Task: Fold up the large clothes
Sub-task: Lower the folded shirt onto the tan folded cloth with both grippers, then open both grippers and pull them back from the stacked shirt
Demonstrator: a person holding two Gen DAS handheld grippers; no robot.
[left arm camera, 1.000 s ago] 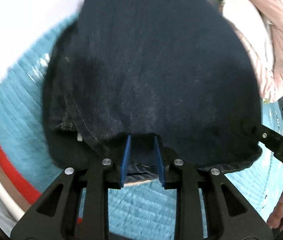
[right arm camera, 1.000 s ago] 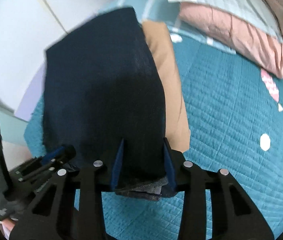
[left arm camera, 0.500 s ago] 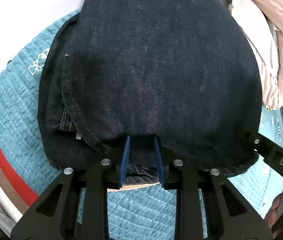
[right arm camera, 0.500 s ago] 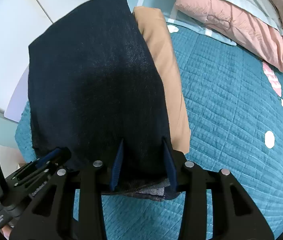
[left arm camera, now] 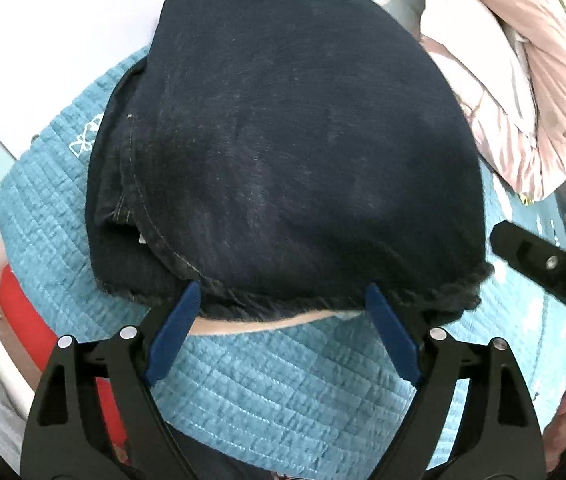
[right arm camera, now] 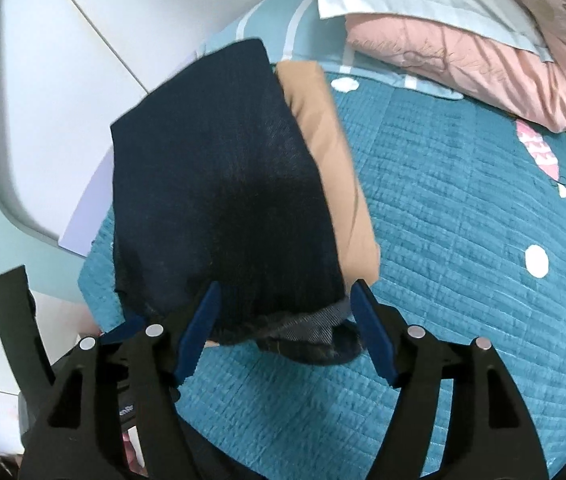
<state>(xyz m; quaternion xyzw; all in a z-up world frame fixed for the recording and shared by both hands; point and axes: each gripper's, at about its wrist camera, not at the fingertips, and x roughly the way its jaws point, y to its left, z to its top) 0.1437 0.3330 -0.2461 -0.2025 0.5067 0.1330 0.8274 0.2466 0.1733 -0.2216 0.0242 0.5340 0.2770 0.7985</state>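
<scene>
The folded dark denim jeans (left arm camera: 283, 152) lie on the teal quilted bedspread (left arm camera: 283, 380), stacked on a folded tan garment (right arm camera: 335, 168). All positions below are referenced to the jeans.

Left gripper (left arm camera: 283, 320): jaws are opening. The blue pads stand clear to either side of the near hem, with the frayed hem edge between them but not pressed. Nothing is gripped.

Right gripper (right arm camera: 283, 320): jaws are opening. The pads flank the near right corner of the jeans, where a rumpled fold of denim sticks out toward the gripper. The pads do not appear to press the cloth.

Governing relation: the long axis of the jeans runs directly away from both grippers, toward the pink pillows (right arm camera: 463, 52) and the white wall beyond. Both grippers sit at the same near short edge, the left at its middle, the right at its right corner; neither is closer to the far end.

The tan garment shows along the right side of the jeans and as a thin strip below the near hem.

Assessment: the fold appears complete and released. Any follow-up on the jeans starts from this near edge; the protruding right corner is the likeliest point needing tidying.
</scene>
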